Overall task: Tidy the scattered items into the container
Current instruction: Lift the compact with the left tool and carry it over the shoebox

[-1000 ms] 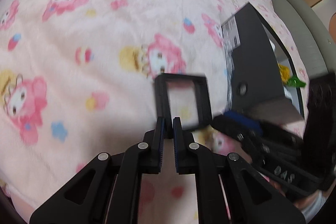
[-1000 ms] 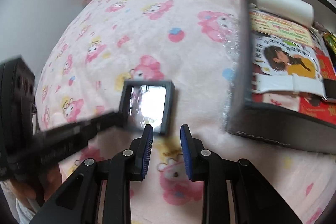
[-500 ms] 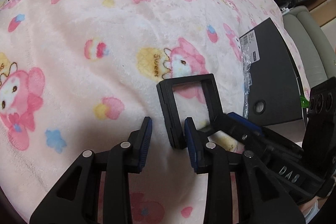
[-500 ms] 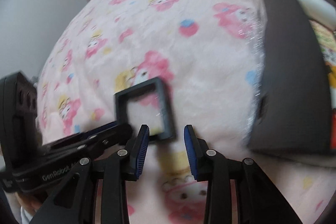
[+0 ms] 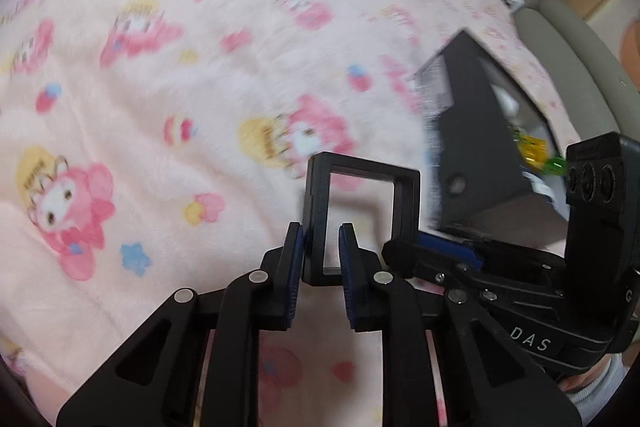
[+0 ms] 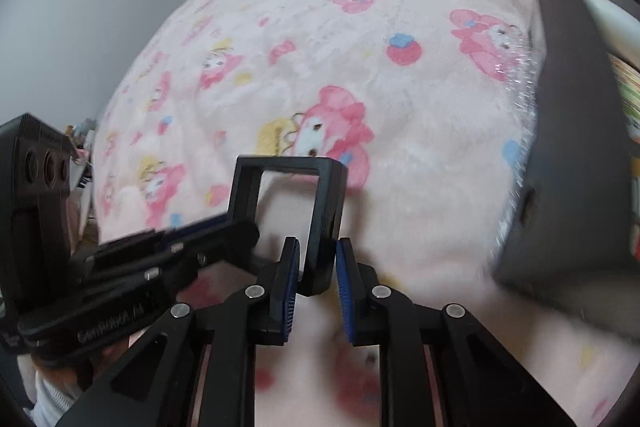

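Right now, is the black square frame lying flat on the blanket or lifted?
Lifted and tilted: the black square frame stands off the blanket, each side bar between a claw's pads.

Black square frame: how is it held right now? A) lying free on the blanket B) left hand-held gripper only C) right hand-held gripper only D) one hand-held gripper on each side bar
D. The left hand-held gripper clamps the left bar of the black square frame and the right hand-held gripper clamps its right bar, both having just closed, with the frame raised off the pink blanket.
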Demonstrator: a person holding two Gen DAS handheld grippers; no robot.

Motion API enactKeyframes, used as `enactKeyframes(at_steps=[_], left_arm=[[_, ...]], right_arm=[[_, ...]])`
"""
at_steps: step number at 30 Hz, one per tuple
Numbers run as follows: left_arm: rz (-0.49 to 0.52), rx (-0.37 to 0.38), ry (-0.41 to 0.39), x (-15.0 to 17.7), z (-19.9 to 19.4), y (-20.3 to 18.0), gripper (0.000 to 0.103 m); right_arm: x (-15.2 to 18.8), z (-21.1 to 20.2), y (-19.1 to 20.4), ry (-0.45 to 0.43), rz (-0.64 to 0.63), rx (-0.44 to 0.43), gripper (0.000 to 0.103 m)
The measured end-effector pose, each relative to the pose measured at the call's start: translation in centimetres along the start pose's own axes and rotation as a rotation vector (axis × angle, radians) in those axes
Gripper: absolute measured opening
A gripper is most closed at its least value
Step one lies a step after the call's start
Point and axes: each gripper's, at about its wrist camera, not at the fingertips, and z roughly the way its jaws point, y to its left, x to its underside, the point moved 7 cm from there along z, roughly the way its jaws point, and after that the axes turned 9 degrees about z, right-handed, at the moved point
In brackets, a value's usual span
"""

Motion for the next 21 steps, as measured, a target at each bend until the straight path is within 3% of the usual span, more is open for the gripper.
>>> enactKeyframes(at_steps=[6,12,17,21], left_arm=[[0.124,0.029,-0.053,-1.2,-3.5,-5.5,0.017],[0.208,0.109,-0.074,-3.1,-3.9,-11.8,0.017],[0.297,0.145,-0.067,-5.1,-2.2,-17.4,0.017],[0.292,0.196,-0.015,-6.8,1.0,-20.8,0.017]], right_arm=[[0.7,-5.7,-0.5,-0.091,0.055,-0.044,0.016],[-0.5,-11.7,-3.2,-0.213,0.124,-0.045,0.016],[-0.9,-16.1,-6.6,-0.303,0.169,0.002,0.016],[-1.5,-18.1,-10.5,-0.341,0.229,0.037,0.016]])
